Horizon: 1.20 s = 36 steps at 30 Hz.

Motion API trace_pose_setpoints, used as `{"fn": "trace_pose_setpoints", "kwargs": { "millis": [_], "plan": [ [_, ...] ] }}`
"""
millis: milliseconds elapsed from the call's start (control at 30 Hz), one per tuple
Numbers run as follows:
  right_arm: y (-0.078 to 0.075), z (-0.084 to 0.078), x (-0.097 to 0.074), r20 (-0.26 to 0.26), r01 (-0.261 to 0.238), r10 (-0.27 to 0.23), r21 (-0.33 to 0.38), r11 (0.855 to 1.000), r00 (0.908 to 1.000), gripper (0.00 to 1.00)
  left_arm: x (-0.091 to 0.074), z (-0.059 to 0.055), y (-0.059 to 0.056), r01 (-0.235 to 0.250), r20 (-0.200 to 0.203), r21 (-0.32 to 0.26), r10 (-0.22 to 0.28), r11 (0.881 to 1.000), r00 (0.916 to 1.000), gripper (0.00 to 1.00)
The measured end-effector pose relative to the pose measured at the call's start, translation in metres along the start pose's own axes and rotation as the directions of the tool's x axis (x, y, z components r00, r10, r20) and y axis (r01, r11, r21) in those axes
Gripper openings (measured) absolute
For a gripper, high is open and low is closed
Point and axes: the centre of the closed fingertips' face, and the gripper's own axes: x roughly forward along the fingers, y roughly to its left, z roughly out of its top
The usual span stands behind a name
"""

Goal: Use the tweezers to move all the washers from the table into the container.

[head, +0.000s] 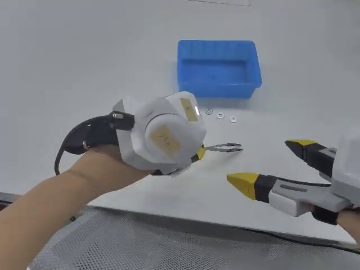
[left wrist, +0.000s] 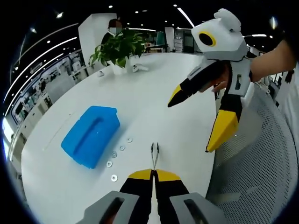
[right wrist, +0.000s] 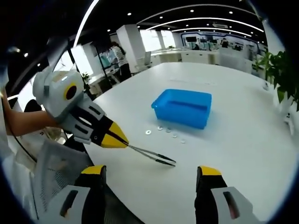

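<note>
Near the table (head: 84, 67) edge, left tongs (left wrist: 153, 174) clamp tweezers (head: 225, 148), washers (head: 220, 116) beyond.

I can read no words, numbers or brand marks from here: the pale yellow sticker (head: 167, 140) on the left gripper (left wrist: 153, 173) body bears a mark too blurred for me to make out.

White left gripper (head: 200, 153) and right gripper (head: 257, 160), black yellow-tipped jaws
</note>
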Motion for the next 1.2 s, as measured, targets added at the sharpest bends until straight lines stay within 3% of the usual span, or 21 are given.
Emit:
{"fn": "trace_pose_setpoints", "kwargs": {
  "millis": [100, 167, 200, 300, 367, 400, 433, 600, 633, 700, 733, 767, 800, 833, 933, 1033, 1100, 1200],
  "plan": [
    [0.016, -0.001, 0.005, -0.005, -0.046, 0.046, -0.042, 0.998, 0.9989, 0.68, -0.008, 0.006, -0.009, -0.003, 0.022, -0.007, 0.003, 1.000, 0.9998, 0.00],
    [0.031, -0.006, 0.010, -0.038, -0.109, 0.106, -0.094, 0.990, 0.9936, 0.61, -0.015, 0.012, -0.015, -0.003, 0.054, -0.014, 0.003, 1.000, 0.9985, 0.00],
    [0.037, -0.010, 0.012, -0.080, -0.136, 0.126, -0.138, 0.981, 0.9888, 0.53, -0.017, 0.014, -0.018, 0.000, 0.065, -0.014, 0.001, 1.000, 0.9979, 0.00],
    [0.047, -0.011, 0.016, -0.099, -0.157, 0.137, -0.232, 0.960, 0.9856, 0.37, -0.025, 0.015, -0.027, 0.006, 0.064, 0.006, -0.006, 1.000, 0.9979, 0.00],
    [0.055, -0.012, 0.019, -0.132, -0.177, 0.143, -0.291, 0.940, 0.9808, 0.30, -0.031, 0.015, -0.032, 0.006, 0.065, 0.033, -0.008, 0.999, 0.9979, 0.00],
    [0.058, -0.010, 0.020, -0.140, -0.186, 0.145, -0.346, 0.919, 0.9794, 0.27, -0.032, 0.015, -0.032, 0.007, 0.064, 0.037, -0.010, 0.999, 0.9979, 0.00],
    [0.060, -0.009, 0.021, -0.144, -0.190, 0.146, -0.372, 0.909, 0.9788, 0.25, -0.036, 0.015, -0.035, 0.014, 0.061, 0.045, -0.017, 0.999, 0.9980, 0.00],
    [0.075, 0.000, 0.021, -0.148, -0.226, 0.177, -0.459, 0.859, 0.9730, 0.16, -0.052, 0.017, -0.046, 0.038, 0.054, 0.085, -0.043, 0.996, 0.9976, 0.00],
    [0.081, 0.004, 0.021, -0.140, -0.247, 0.204, -0.483, 0.840, 0.9688, 0.15, -0.056, 0.019, -0.049, 0.041, 0.056, 0.103, -0.047, 0.994, 0.9973, 0.00],
    [0.087, 0.002, 0.019, -0.167, -0.277, 0.223, -0.492, 0.825, 0.9605, 0.10, -0.061, 0.021, -0.052, 0.047, 0.055, 0.132, -0.054, 0.990, 0.9970, 0.00],
    [0.090, 0.000, 0.018, -0.190, -0.298, 0.232, -0.514, 0.804, 0.9540, 0.09, -0.064, 0.022, -0.054, 0.050, 0.047, 0.152, -0.058, 0.987, 0.9972, 0.00],
    [0.092, 0.000, 0.019, -0.191, -0.298, 0.231, -0.520, 0.801, 0.9541, 0.07, -0.066, 0.022, -0.055, 0.055, 0.038, 0.167, -0.062, 0.985, 0.9974, 0.00],
    [0.093, 0.001, 0.018, -0.199, -0.304, 0.231, -0.561, 0.770, 0.9524, 0.06, -0.069, 0.024, -0.057, 0.057, 0.034, 0.179, -0.065, 0.982, 0.9973, 0.00],
    [0.093, 0.001, 0.017, -0.210, -0.308, 0.227, -0.581, 0.754, 0.9511, 0.04, -0.070, 0.025, -0.058, 0.060, 0.033, 0.190, -0.068, 0.980, 0.9972, 0.00],
    [0.096, 0.005, 0.014, -0.206, -0.309, 0.230, -0.618, 0.723, 0.9510, 0.05, -0.077, 0.031, -0.060, 0.058, 0.030, 0.242, -0.068, 0.968, 0.9973, 0.00],
    [0.099, 0.007, 0.012, -0.217, -0.316, 0.229, -0.648, 0.693, 0.9488, 0.05, -0.085, 0.044, -0.061, 0.066, 0.063, 0.253, -0.084, 0.965, 0.9944, 0.00],
    [0.101, 0.012, 0.012, -0.205, -0.303, 0.224, -0.686, 0.662, 0.9528, 0.05, -0.089, 0.050, -0.062, 0.068, 0.080, 0.275, -0.093, 0.959, 0.9925, 0.00],
    [0.104, 0.018, 0.008, -0.181, -0.293, 0.235, -0.692, 0.660, 0.9550, 0.05, -0.093, 0.055, -0.064, 0.068, 0.081, 0.317, -0.098, 0.946, 0.9919, 0.00]
  ]
}}
